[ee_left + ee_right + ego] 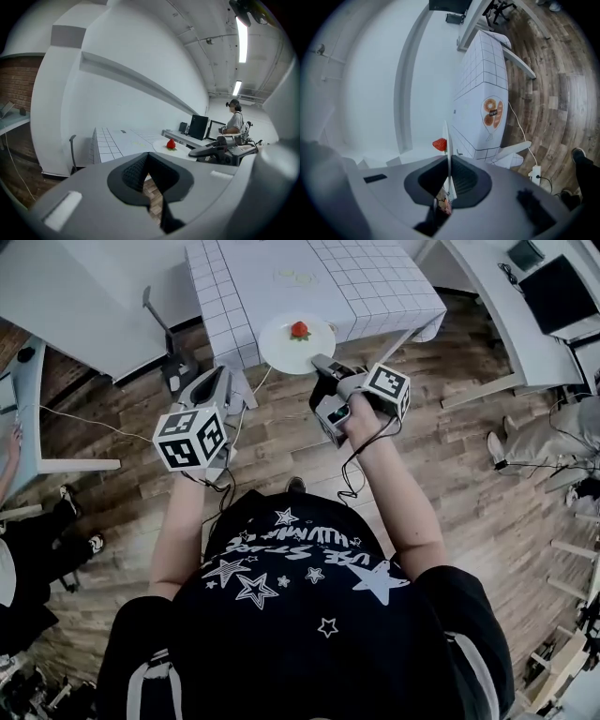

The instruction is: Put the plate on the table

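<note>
White plate (281, 351) carrying a strawberry (299, 330), held at a table's edge.
The right gripper (322, 363) pinches the plate's near rim, its jaws clamped on the thin edge. The plate sits over the near edge of the white gridded table (328, 282), partly above the wooden floor (450, 456) — whether it touches the tabletop is unclear. The left gripper (223, 382) hovers just to the left — jaws pressed together, empty.

Room with white wall (131, 103) and wood-plank floor (469, 474).
A grid-clothed table (375, 287) and a desk (487, 296) with a monitor (558, 292) are set upon it; ceiling strip lights (242, 37) are lit.
</note>
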A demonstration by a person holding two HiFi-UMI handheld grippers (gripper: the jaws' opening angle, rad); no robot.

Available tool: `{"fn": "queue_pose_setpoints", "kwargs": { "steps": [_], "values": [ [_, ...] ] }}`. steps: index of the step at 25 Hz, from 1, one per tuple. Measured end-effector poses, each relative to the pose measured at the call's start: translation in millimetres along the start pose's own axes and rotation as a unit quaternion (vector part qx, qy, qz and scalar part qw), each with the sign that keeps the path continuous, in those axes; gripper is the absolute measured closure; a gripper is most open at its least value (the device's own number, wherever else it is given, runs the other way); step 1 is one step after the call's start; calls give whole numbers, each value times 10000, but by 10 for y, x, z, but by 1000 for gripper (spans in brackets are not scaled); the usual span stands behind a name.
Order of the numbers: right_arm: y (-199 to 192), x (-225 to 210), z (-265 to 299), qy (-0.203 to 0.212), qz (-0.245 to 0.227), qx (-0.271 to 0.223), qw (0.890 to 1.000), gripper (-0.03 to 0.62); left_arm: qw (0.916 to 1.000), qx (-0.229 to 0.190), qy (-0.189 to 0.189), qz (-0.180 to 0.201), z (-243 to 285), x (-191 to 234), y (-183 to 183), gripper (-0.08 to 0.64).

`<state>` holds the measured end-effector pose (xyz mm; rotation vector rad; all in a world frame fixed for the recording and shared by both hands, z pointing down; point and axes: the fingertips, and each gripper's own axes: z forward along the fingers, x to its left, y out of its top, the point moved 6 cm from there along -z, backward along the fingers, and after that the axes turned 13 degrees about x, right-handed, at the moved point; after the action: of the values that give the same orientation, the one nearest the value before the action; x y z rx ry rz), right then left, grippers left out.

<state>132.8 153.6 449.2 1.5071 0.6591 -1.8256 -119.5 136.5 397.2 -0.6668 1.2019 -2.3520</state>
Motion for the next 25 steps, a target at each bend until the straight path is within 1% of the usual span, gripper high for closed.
{"fn": "queue_pose_setpoints", "kwargs": {
  "steps": [4, 7, 9, 12, 14, 16, 19, 23, 25],
  "values": [
    [163, -48, 33, 17, 74, 190, 9998, 572, 9996, 53, 268, -105, 57, -30, -48, 551],
    [281, -38, 61, 146, 88, 239, 9996, 572, 9993, 97, 329, -133, 79, -60, -57, 551],
    [334, -34, 81, 123, 55, 298, 9995, 572, 9990, 82, 381, -229, 66, -48, -50, 551],
    [507, 38, 245, 23, 68, 355, 9993, 572, 9982, 104, 489, -331, 191, 113, 110, 551],
    [705, 107, 457, 17, 129, 341, 9993, 572, 9980, 165, 472, -383, 389, 291, 295, 551],
    [851, 135, 560, -64, 141, 344, 9993, 572, 9981, 190, 417, -417, 558, 367, 407, 551],
    [948, 131, 508, -73, 71, 344, 9994, 572, 9986, 141, 327, -396, 704, 284, 422, 551],
    [980, 44, 369, -70, 44, 253, 9996, 572, 9989, 91, 250, -380, 851, 193, 375, 551],
    [1050, 27, 397, -87, 16, 282, 9996, 572, 9990, 33, 232, -380, 930, 201, 436, 551]
  ]
}}
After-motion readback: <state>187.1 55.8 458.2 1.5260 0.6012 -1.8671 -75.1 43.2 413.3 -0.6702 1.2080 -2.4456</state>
